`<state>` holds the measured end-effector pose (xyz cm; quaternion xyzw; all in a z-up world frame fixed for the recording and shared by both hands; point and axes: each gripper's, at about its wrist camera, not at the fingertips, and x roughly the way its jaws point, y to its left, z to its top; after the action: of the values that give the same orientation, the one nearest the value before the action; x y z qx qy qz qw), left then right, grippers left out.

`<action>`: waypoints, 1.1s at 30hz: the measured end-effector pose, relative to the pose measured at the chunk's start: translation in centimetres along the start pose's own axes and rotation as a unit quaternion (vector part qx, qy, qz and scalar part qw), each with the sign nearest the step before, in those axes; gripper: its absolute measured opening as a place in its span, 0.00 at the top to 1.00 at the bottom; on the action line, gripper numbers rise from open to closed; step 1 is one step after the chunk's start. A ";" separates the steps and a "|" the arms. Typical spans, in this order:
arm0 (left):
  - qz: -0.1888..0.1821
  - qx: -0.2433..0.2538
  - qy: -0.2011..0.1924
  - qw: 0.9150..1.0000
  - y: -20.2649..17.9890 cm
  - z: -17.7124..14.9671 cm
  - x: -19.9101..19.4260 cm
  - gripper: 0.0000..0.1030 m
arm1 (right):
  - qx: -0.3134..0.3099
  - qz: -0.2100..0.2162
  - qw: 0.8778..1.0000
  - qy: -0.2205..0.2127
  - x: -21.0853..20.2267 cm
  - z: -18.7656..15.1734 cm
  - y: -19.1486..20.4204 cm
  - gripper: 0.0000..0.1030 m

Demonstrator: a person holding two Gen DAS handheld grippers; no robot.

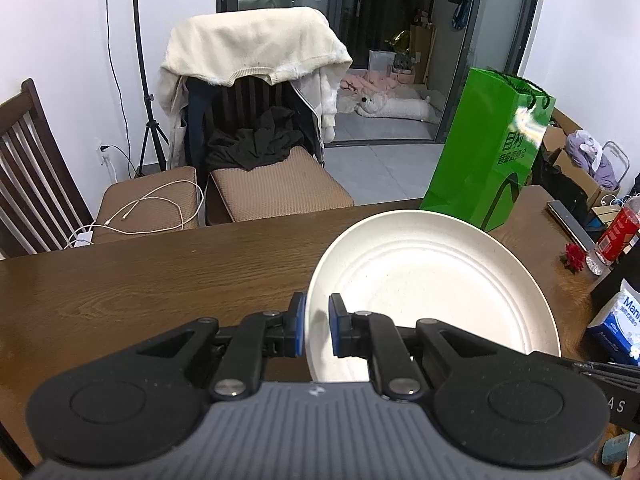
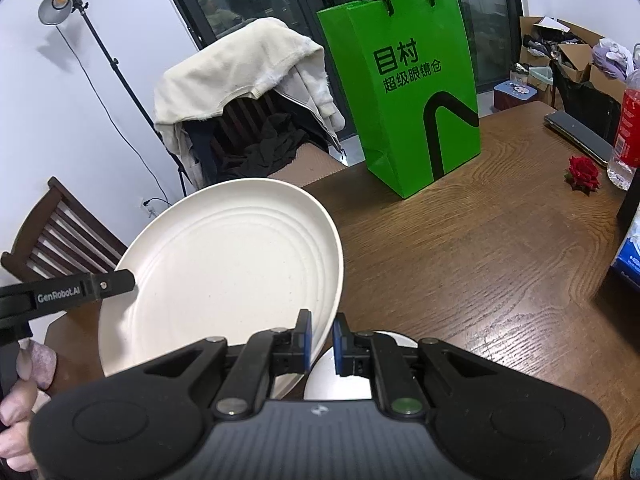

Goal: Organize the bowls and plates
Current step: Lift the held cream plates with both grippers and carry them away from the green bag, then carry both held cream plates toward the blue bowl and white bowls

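Readable text: green paper bag [image 2: 404, 92] has black print "目村" over "超级眼镜仓" plus a black arch mark. Left gripper's [image 1: 317, 330] side arm in the right wrist view reads "GenRobot.AI". Blue-white tissue pack [image 1: 618, 322] at the table's right edge shows "Man…", rest cut off. Red-label bottle [image 1: 614, 236] text too small to read

Counts: one cream plate [image 2: 224, 272] with concentric ridges, one white round dish [image 2: 340, 376] under it on the table, mostly hidden, can't tell if bowl or plate. One bag, one bottle, one red rose [image 2: 583, 172], one dark flat device [image 2: 576, 130] near the far right edge. Two wooden chairs with tan cushions; one chair [image 1: 256, 120] is draped with a cream sweater, a white cable [image 1: 148, 212] lies on the other's seat. One light stand with lamp [image 2: 60, 2] by the wall

Pose: both grippers angled down toward the wooden table [image 2: 460, 260]. Left gripper is clamped on the plate's left rim, blue pads on either side of the edge. Right gripper [image 2: 322, 342] is pinched onto the opposite, right rim the same way. Plate is held between the two, clear of the tabletop, tilted, near the table's front edge, bag behind it. A hand [image 2: 16, 420] wraps the left gripper's handle at the lower left of the right wrist view
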<state>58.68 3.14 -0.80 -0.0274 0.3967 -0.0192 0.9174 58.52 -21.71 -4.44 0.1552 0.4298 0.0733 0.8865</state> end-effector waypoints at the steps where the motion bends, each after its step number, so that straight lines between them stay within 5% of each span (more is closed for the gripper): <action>1: 0.000 0.000 -0.001 1.000 0.0 -0.1 -0.4 0.87 | 0.000 0.000 1.000 -0.001 -0.4 -0.2 0.2 0.90; 33: 0.012 -0.034 -0.029 0.999 2.9 -7.3 -12.3 0.87 | -0.033 0.033 0.999 -0.006 -9.4 -7.8 3.6 0.90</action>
<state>45.02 6.44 2.95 -0.0540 0.3706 0.0060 0.9272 46.52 -19.18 -0.83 0.1406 0.4159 0.1161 0.8909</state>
